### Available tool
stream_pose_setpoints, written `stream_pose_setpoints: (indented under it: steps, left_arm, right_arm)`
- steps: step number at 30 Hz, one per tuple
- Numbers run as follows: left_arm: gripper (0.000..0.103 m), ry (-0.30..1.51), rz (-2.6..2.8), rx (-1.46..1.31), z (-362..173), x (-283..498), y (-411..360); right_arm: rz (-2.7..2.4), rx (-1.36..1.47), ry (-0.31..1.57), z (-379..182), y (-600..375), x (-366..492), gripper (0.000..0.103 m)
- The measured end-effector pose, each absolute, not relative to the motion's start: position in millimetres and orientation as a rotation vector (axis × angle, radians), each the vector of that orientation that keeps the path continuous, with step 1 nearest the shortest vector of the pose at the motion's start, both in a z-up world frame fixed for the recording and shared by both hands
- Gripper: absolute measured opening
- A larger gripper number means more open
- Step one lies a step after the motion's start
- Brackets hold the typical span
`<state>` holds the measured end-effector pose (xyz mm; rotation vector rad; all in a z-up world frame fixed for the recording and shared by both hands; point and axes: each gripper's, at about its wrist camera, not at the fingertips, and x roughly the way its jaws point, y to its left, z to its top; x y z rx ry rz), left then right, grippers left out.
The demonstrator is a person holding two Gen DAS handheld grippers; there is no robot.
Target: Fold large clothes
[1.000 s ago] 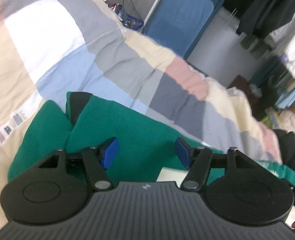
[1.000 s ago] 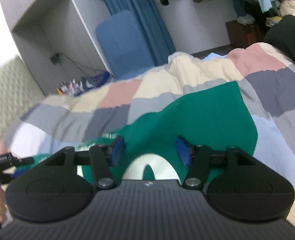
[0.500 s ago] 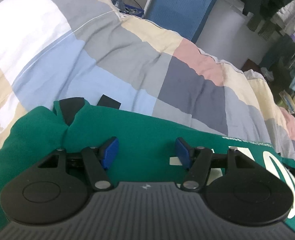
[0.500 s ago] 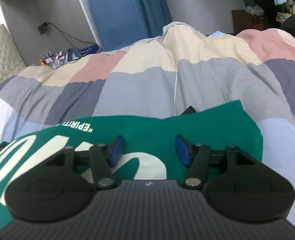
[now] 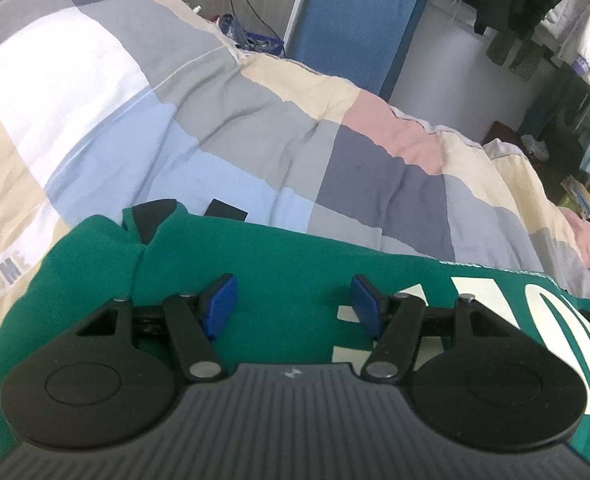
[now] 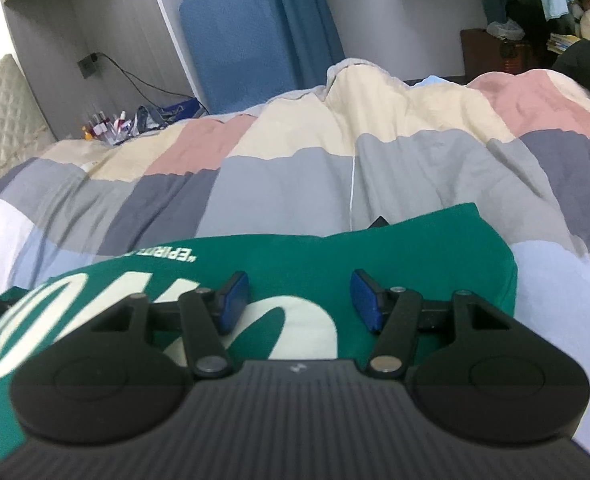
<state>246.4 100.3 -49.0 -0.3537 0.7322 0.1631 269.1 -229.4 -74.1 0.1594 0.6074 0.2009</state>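
A green garment (image 5: 287, 264) with large cream lettering lies flat on a patchwork duvet (image 5: 223, 120). In the left wrist view its black-trimmed part (image 5: 151, 216) sits at the upper left of the cloth. My left gripper (image 5: 291, 300) is open and empty, just above the green cloth. In the right wrist view the same garment (image 6: 395, 256) spreads under my right gripper (image 6: 299, 296), which is open and empty over the cream print (image 6: 295, 328). A small black tag (image 6: 378, 222) pokes out at the garment's far edge.
The duvet (image 6: 335, 168) covers the whole bed. Behind it stand a blue padded panel (image 5: 351, 20), blue curtains (image 6: 295, 8), a cluttered bedside spot with bottles (image 6: 107, 124) and hanging clothes (image 5: 527, 8). A dark garment (image 6: 587, 60) lies at the bed's right.
Both grippers have come down closer to the garment and levelled. The garment now lies spread flat with its lettering showing. Both grippers stay open.
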Motion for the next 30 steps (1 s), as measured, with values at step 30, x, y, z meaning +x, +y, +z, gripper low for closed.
stream_pose_setpoints:
  steps: [30]
  left_arm:
    - [0.065,0.789,0.008,-1.168,-74.5,114.3,128.5]
  right_arm:
    - [0.363,0.959,0.816,-115.9,-263.4,168.9,0.086]
